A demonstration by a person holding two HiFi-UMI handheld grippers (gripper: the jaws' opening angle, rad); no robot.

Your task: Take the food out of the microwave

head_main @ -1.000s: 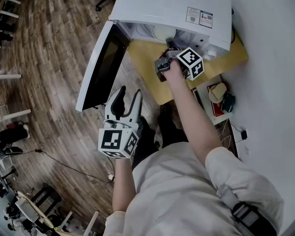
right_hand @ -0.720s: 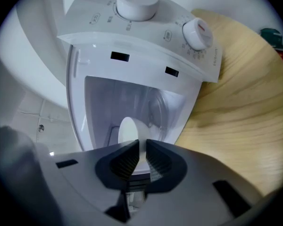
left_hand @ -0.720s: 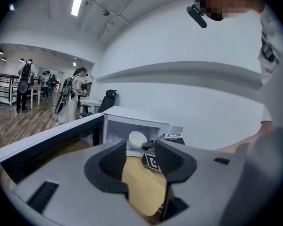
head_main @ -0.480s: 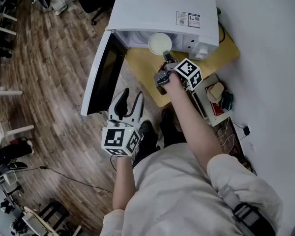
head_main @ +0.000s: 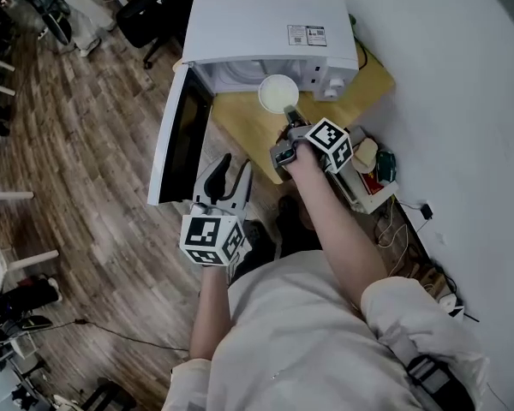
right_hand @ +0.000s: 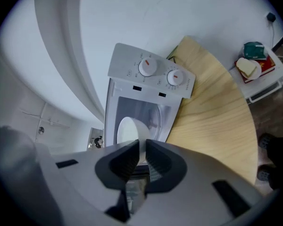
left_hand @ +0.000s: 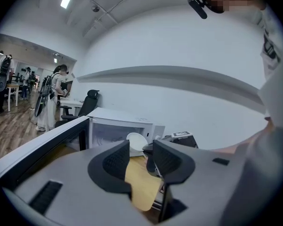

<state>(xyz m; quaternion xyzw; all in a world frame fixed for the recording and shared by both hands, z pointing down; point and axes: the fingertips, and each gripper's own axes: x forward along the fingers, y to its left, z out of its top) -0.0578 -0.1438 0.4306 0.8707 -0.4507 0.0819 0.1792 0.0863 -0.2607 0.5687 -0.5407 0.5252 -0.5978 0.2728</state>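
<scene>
The white microwave (head_main: 265, 32) stands on a wooden table (head_main: 240, 114) with its door (head_main: 178, 144) swung open to the left. A white bowl (head_main: 277, 93) hangs just outside the oven's mouth, over the table. My right gripper (head_main: 291, 120) is shut on its rim. In the right gripper view the bowl (right_hand: 127, 131) sits edge-on between my right gripper's (right_hand: 141, 157) pads, in front of the open cavity. My left gripper (head_main: 225, 171) hovers near the door's free edge. Its jaws have just been closing a little and stand open with nothing between them.
A low shelf (head_main: 373, 182) with a bread-like item (head_main: 366, 154) and small boxes sits right of the table, against the white wall. Cables lie on the floor by the wall. Office chairs (head_main: 141, 15) stand behind the microwave. People (left_hand: 54, 86) stand far off in the left gripper view.
My right gripper has drawn the bowl out of the microwave cavity and over the table. My left gripper has lifted slightly and its jaws have narrowed a little.
</scene>
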